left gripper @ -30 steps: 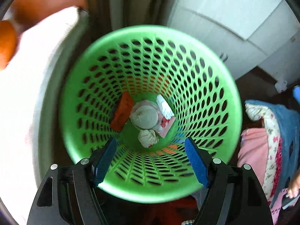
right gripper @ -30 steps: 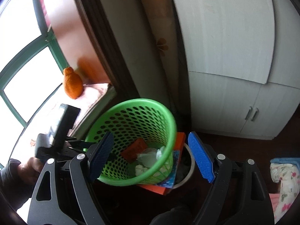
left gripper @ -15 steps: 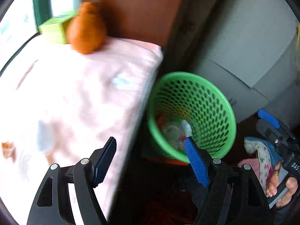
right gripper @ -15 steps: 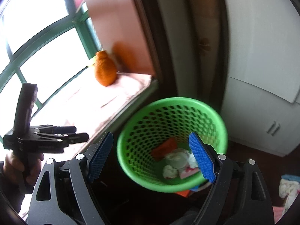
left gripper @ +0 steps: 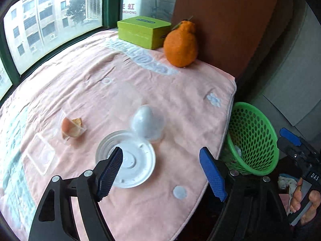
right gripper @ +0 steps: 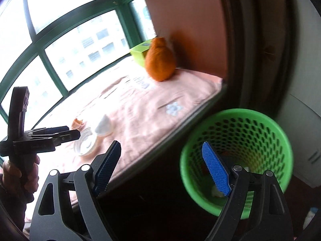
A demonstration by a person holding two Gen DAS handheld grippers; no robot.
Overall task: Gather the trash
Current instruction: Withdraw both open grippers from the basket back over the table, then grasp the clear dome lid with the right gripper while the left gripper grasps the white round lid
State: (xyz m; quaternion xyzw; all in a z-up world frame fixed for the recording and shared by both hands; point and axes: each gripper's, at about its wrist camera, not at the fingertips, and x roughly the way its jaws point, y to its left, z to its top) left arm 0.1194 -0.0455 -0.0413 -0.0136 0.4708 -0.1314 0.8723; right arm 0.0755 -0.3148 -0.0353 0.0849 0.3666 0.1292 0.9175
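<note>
Some scraps already lie in the green basket (left gripper: pixel 254 138) at the right – left on the pink cloth (left gripper: pixel 140 84): white lid (left gripper: pixel 130 160), clear cup (left gripper: pixel 147 122), eggshell (left gripper: pixel 71 128). Left gripper (left gripper: pixel 160 174) opening, empty; right gripper (right gripper: pixel 160 168) wide, empty
</note>
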